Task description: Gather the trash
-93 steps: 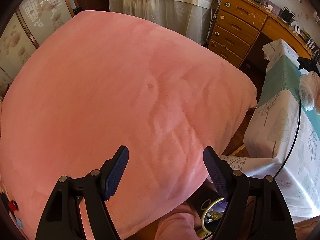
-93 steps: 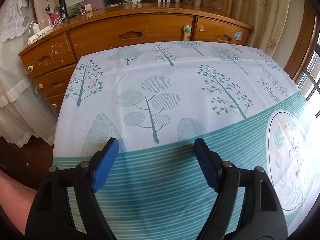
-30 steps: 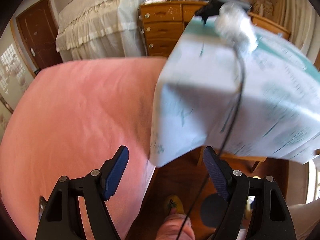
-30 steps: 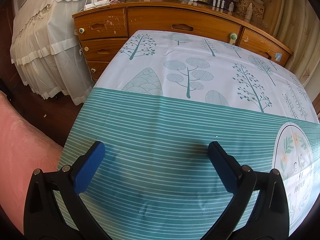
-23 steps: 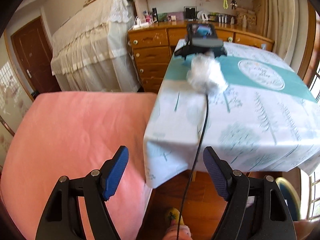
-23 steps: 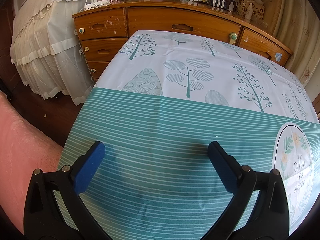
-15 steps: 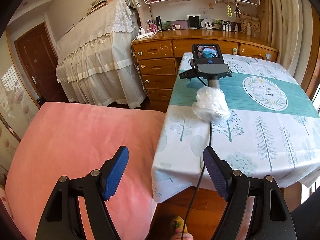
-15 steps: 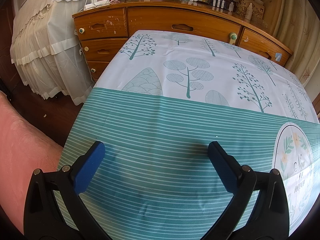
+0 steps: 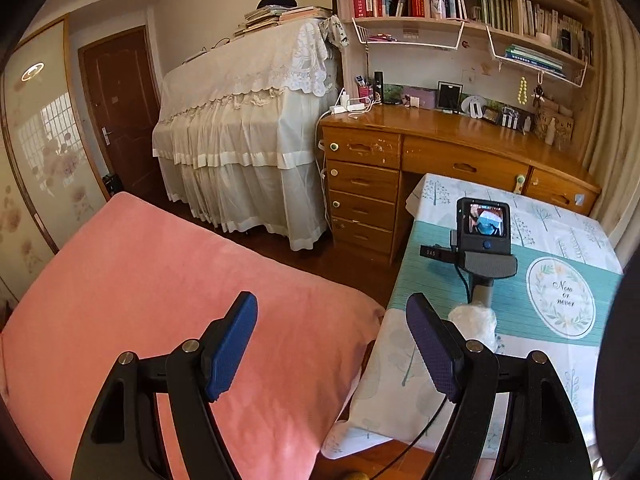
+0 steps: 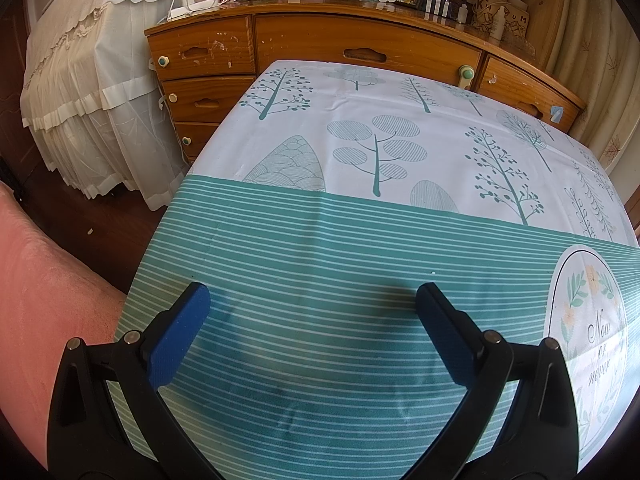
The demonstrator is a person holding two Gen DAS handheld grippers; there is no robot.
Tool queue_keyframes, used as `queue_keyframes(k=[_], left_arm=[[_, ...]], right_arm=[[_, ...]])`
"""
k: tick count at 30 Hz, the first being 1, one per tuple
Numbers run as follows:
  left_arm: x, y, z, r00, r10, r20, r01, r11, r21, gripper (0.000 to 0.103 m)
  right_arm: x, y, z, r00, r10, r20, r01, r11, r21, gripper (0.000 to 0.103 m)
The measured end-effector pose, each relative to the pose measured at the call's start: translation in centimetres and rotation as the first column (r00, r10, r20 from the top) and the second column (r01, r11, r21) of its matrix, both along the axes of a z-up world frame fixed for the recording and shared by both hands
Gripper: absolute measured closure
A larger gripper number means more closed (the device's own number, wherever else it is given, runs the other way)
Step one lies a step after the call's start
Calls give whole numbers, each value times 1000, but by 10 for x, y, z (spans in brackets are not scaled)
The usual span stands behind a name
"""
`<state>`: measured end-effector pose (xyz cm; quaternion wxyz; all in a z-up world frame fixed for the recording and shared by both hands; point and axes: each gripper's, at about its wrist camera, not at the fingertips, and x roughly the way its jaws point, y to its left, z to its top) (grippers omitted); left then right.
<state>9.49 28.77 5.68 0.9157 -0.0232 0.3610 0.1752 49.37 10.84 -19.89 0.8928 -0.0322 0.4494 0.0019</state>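
My left gripper is open and empty, held high over the gap between a pink bed and a table with a teal tree-print cloth. On that cloth rests the back of the right-hand device with its small screen. Crumpled clear plastic bunches around its handle; I cannot tell whether that is trash. My right gripper is open just above the striped teal band of the cloth, nothing between its fingers. A small pale scrap lies on the dark floor.
A wooden desk with drawers stands behind the table, with cluttered shelves above it. A lace-covered piece of furniture stands left of the desk. A black cable hangs off the table's near edge. A brown door is far left.
The left gripper has risen from below the table's edge to well above it, so the table top, desk and shelves came into view. The right gripper has not moved.
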Motion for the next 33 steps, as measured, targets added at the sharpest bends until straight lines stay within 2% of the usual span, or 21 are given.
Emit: queue_keyframes(k=[5, 7, 12, 16, 22, 33], left_arm=[[-6, -3, -40, 994, -3, -108, 0, 1000, -30, 24], [-4, -5, -58, 990, -20, -141, 18, 1000, -16, 24], [1, -13, -89, 985, -63, -159, 72, 996, 52, 24], [6, -14, -104, 984, -74, -161, 82, 996, 44, 24], [19, -27, -107, 981, -108, -162, 111, 994, 12, 24], [20, -72, -84, 972, -201, -123, 197, 980, -37, 24]], right_arm=[[1, -1, 0, 1000, 0, 0, 0, 1000, 0, 2], [0, 0, 0, 1000, 0, 0, 0, 1000, 0, 2], [1, 0, 0, 1000, 0, -1, 0, 1000, 0, 2], [-2, -1, 0, 1000, 1, -1, -1, 1000, 1, 1], [-4, -1, 0, 1000, 0, -1, 0, 1000, 1, 1], [-4, -2, 1, 1000, 1, -1, -1, 1000, 1, 1]])
